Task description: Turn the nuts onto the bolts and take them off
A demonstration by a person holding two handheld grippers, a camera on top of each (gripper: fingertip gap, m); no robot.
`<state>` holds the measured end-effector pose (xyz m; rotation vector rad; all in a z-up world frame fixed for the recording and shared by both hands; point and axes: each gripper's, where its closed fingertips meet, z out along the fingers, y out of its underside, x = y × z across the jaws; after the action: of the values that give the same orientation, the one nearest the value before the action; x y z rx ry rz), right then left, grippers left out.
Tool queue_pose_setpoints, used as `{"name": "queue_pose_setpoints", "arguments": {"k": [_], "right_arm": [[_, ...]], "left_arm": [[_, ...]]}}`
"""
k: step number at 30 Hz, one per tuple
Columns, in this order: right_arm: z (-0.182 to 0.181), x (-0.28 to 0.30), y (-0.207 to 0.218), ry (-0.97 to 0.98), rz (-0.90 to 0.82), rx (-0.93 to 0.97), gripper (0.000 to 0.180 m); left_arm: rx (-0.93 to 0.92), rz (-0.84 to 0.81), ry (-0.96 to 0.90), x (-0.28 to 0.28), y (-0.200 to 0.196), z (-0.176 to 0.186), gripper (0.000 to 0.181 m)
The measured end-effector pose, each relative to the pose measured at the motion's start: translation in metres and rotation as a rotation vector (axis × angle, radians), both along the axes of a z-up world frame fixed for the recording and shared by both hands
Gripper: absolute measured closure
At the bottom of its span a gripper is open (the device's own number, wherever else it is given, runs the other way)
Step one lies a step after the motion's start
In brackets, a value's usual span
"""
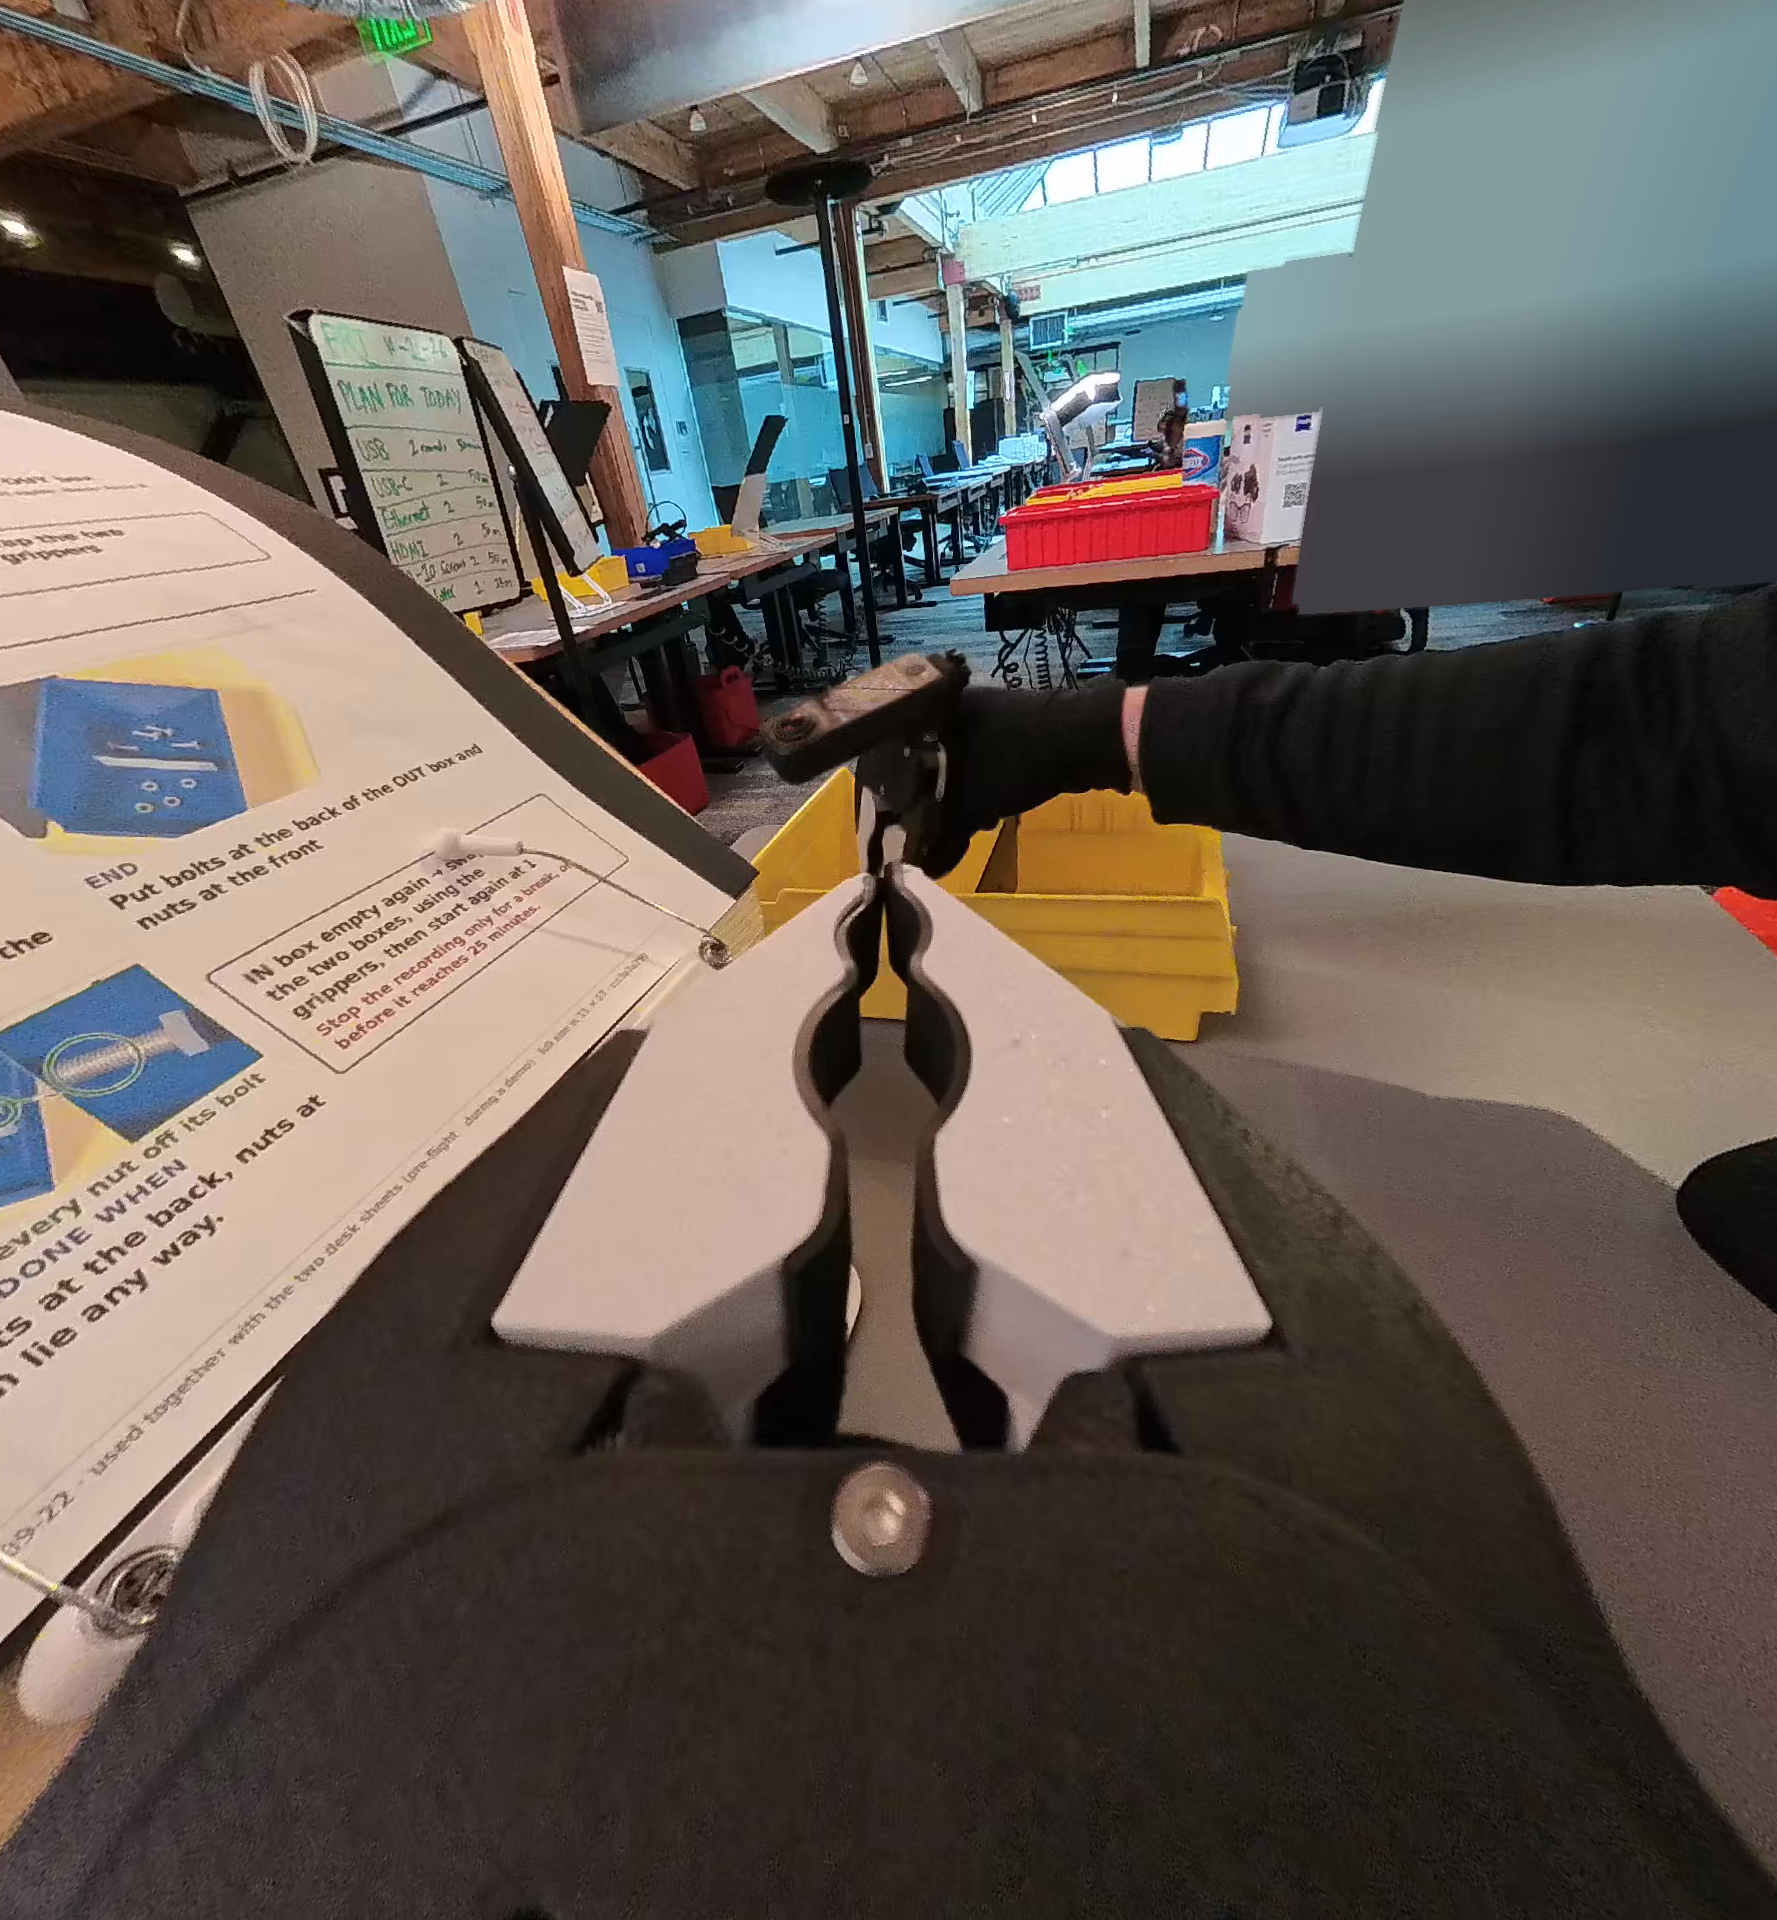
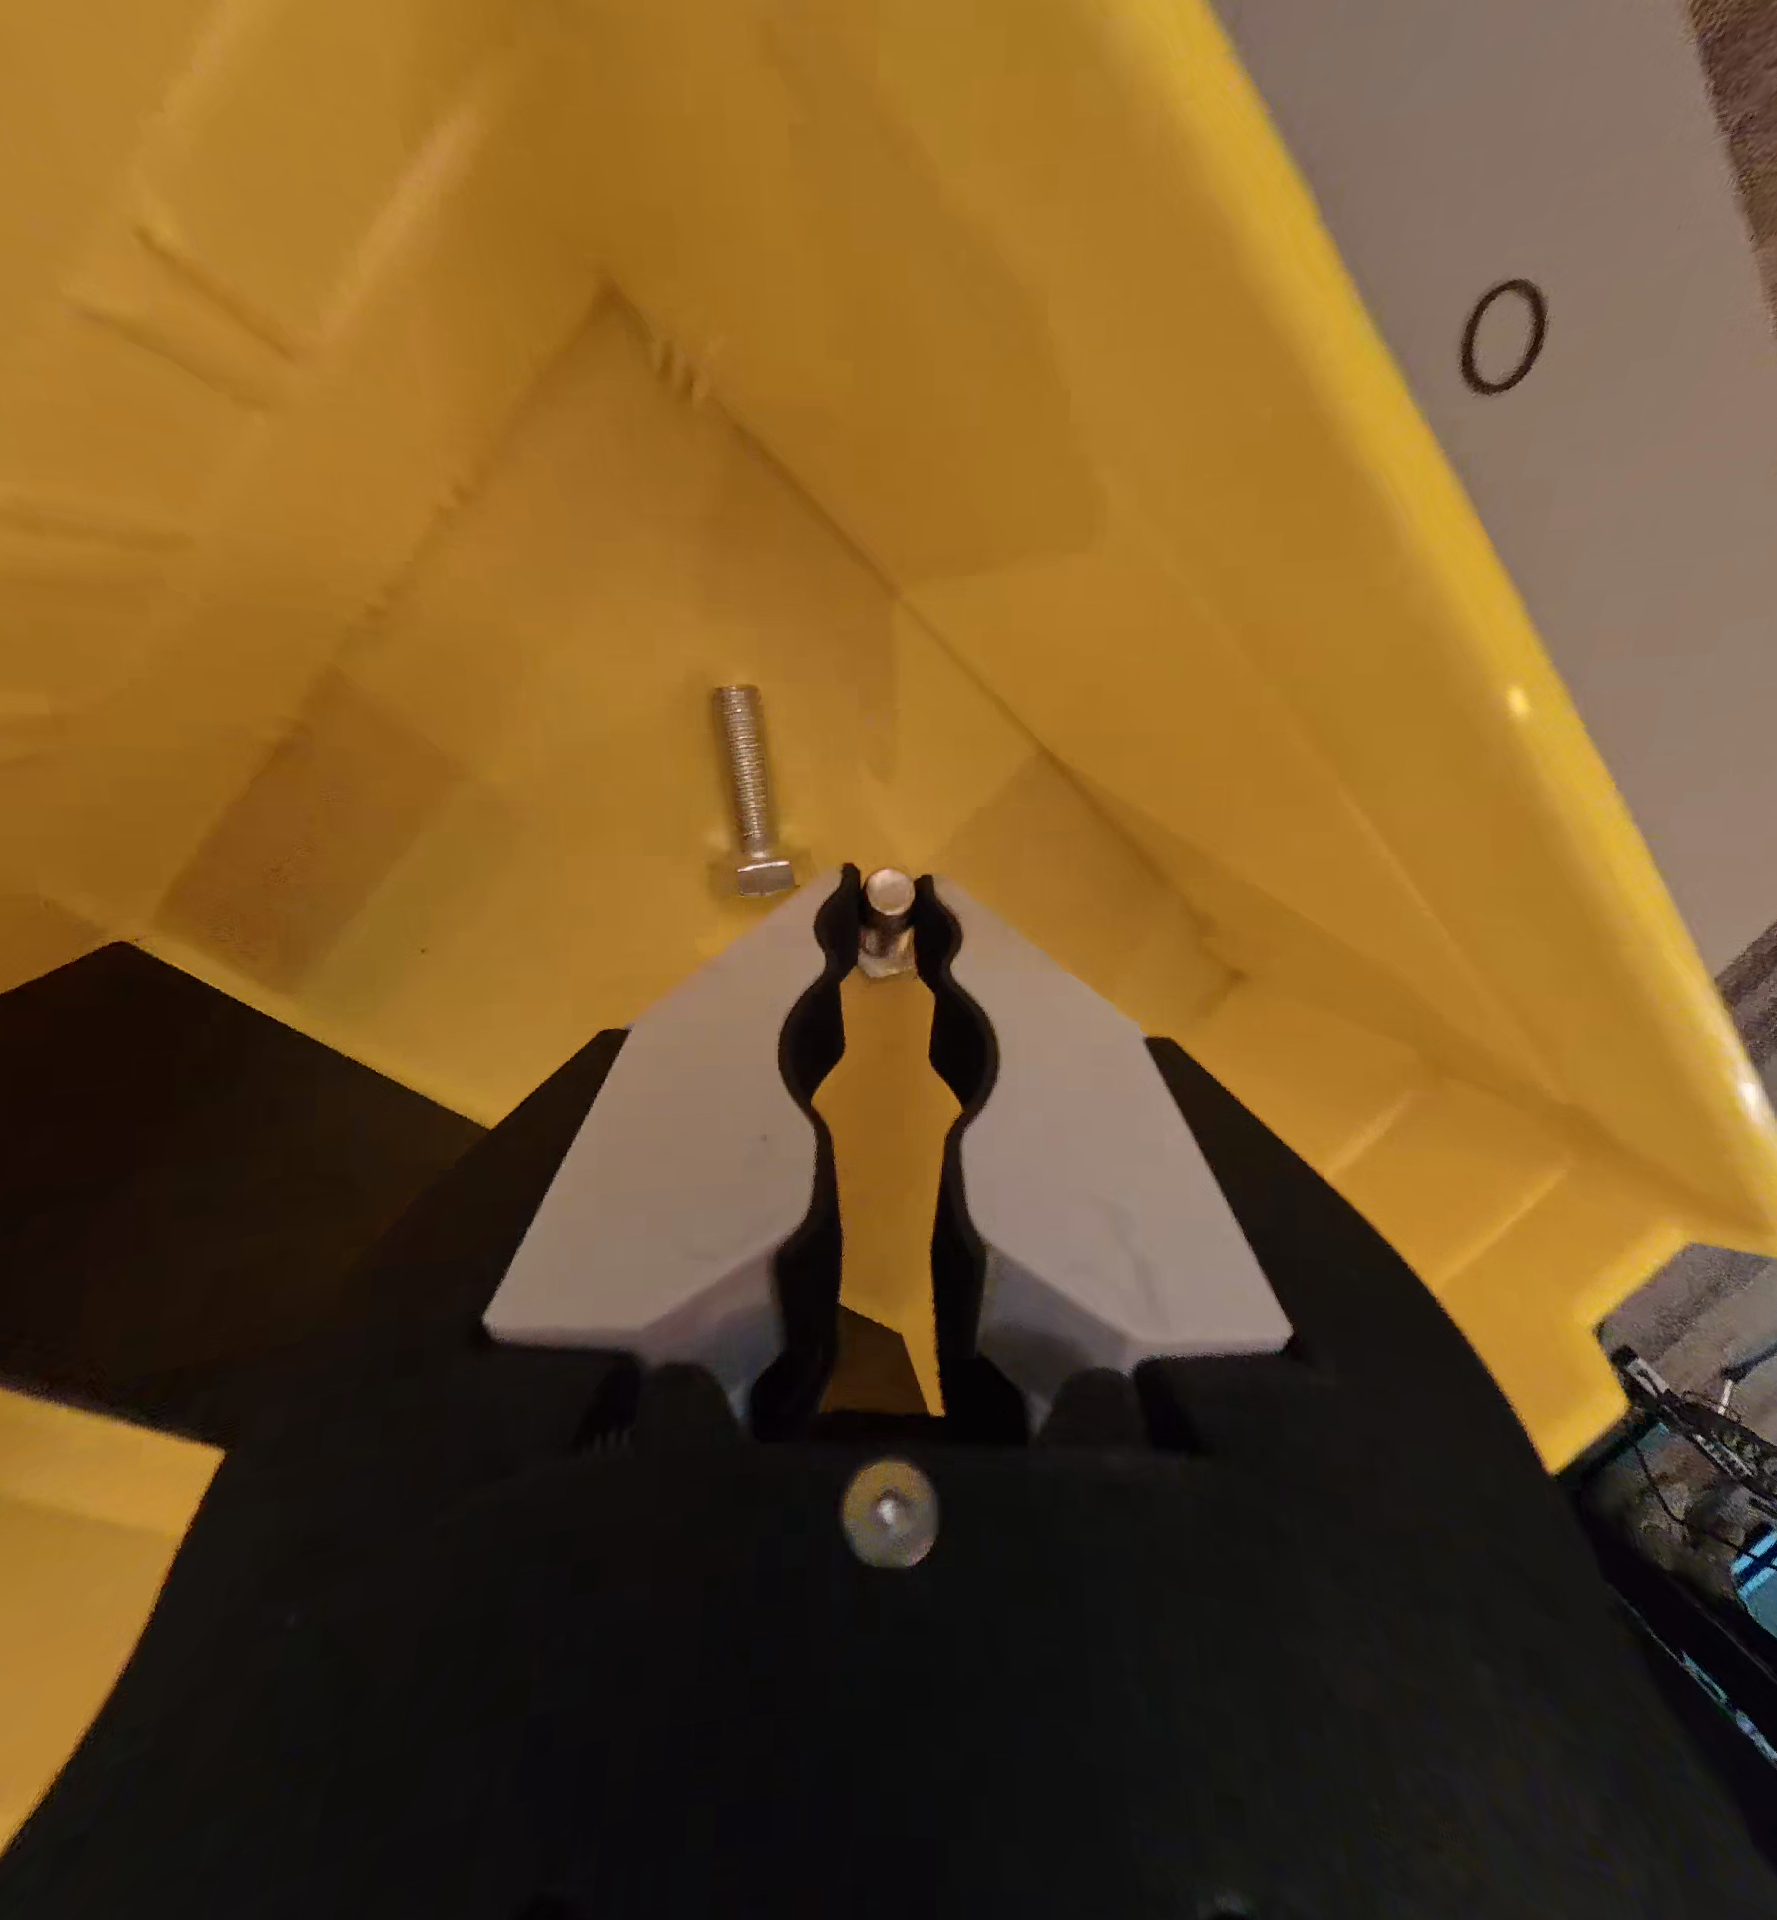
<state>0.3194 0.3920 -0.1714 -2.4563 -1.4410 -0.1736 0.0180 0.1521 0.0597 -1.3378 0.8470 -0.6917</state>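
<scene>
Item: right gripper (image 2: 886, 883), my jaws clamped on a bolt (image 2: 885, 920) by its shank, tip toward the camera, inside the yellow bin (image 2: 1279, 623). Item: second bolt (image 2: 749, 790), loose on the bin floor just beside it. Item: left gripper (image 1: 886, 883), jaws together, empty, raised over the grey bench (image 1: 1486, 987). I judge a straight lift best, clear of the loose bolt and bin wall. Item: instruction sheet (image 1: 188, 935) standing left, crowding that side.
</scene>
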Motion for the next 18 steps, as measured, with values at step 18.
{"name": "queue_pose_setpoints", "arguments": {"k": [18], "right_arm": [[0.229, -0.133, -0.094, 0.489, 0.173, 0.52, 0.166]], "left_arm": [[-0.06, 0.126, 0.13, 0.006, 0.018, -0.021, 0.181]]}}
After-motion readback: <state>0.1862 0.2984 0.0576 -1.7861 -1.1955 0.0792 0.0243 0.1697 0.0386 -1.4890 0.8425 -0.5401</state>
